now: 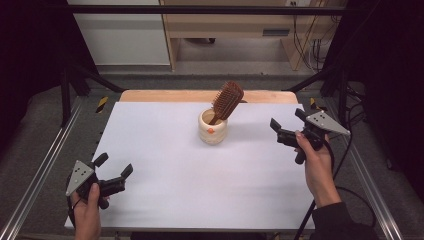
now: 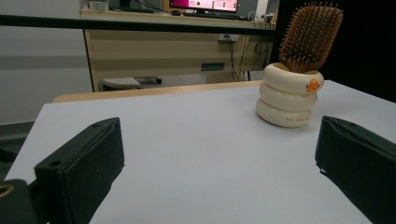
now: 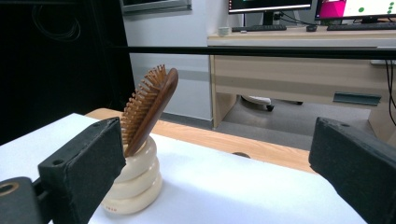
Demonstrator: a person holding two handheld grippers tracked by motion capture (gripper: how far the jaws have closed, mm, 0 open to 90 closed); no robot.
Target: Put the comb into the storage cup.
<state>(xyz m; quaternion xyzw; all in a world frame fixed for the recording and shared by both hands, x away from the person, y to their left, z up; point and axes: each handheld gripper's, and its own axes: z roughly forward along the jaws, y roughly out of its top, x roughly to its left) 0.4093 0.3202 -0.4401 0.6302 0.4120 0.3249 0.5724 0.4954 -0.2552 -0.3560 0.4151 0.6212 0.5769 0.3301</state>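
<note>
Fingers of both grippers gape wide, empty; right gripper (image 1: pixel 291 126) sits nearer the hairbrush (image 1: pixel 227 101), leaning handle-down in its cream cup (image 1: pixel 213 128), probably for storage; left gripper (image 1: pixel 114 171) waits near-left.

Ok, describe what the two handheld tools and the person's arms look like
Both the left tool and right tool are black with two blocky padded jaws, each topped by a grey three-cornered plate dotted with holes. A black cable trails from the right one. The right arm wears a dark sleeve.
</note>
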